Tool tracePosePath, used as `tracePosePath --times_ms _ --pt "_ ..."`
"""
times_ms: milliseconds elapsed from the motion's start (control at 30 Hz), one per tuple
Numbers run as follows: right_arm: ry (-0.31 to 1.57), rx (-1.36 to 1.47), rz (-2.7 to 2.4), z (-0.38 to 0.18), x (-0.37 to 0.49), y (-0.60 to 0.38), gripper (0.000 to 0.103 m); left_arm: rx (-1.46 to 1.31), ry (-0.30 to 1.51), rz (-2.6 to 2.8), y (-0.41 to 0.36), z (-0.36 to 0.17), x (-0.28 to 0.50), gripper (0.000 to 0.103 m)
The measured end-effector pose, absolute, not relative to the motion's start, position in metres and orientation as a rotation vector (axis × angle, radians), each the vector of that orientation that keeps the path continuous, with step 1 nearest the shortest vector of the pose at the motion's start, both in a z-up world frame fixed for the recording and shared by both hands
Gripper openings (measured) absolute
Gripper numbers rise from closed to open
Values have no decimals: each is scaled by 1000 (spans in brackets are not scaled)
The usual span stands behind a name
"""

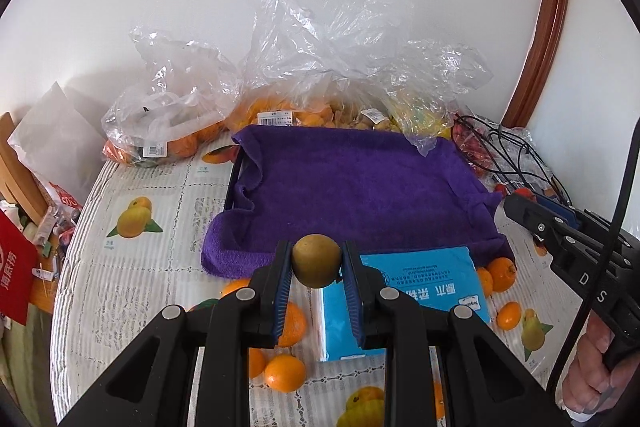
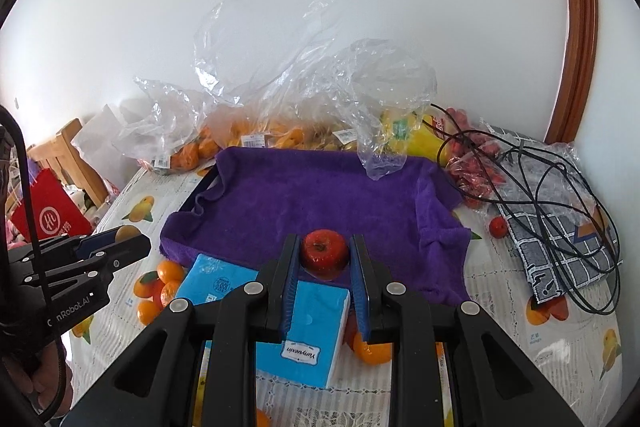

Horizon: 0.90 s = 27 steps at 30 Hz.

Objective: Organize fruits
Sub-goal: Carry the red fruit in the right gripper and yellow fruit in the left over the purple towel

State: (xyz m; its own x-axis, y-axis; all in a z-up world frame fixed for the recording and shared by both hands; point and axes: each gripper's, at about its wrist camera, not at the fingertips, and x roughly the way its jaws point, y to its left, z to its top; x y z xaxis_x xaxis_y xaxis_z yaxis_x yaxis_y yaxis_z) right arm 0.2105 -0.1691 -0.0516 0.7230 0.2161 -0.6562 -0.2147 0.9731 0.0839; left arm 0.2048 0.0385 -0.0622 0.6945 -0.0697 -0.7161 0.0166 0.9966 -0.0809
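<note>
My left gripper (image 1: 316,261) is shut on a round brown-green fruit (image 1: 316,259), held above the near edge of a tray lined with a purple towel (image 1: 360,187). My right gripper (image 2: 325,257) is shut on a red apple (image 2: 325,254), also over the towel's (image 2: 312,195) near edge. Loose oranges (image 1: 285,373) lie on the tablecloth below the left gripper, and more oranges (image 2: 160,287) sit left of the tissue pack. Each gripper shows in the other's view: the right gripper (image 1: 516,209) at the right side, the left gripper (image 2: 136,243) at the left.
A blue tissue pack (image 2: 304,327) lies in front of the tray. Clear plastic bags of oranges (image 1: 168,131) and other fruit (image 2: 280,131) crowd the wall behind it. Black cables (image 2: 540,187) and a checked cloth (image 2: 560,247) lie at the right, small red fruits (image 2: 472,171) beside them.
</note>
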Motion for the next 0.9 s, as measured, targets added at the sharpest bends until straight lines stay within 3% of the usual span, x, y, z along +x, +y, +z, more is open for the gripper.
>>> tracePosePath --times_ms 900 --pt "753 17 175 -85 298 -191 25 -72 857 -11 65 -93 302 24"
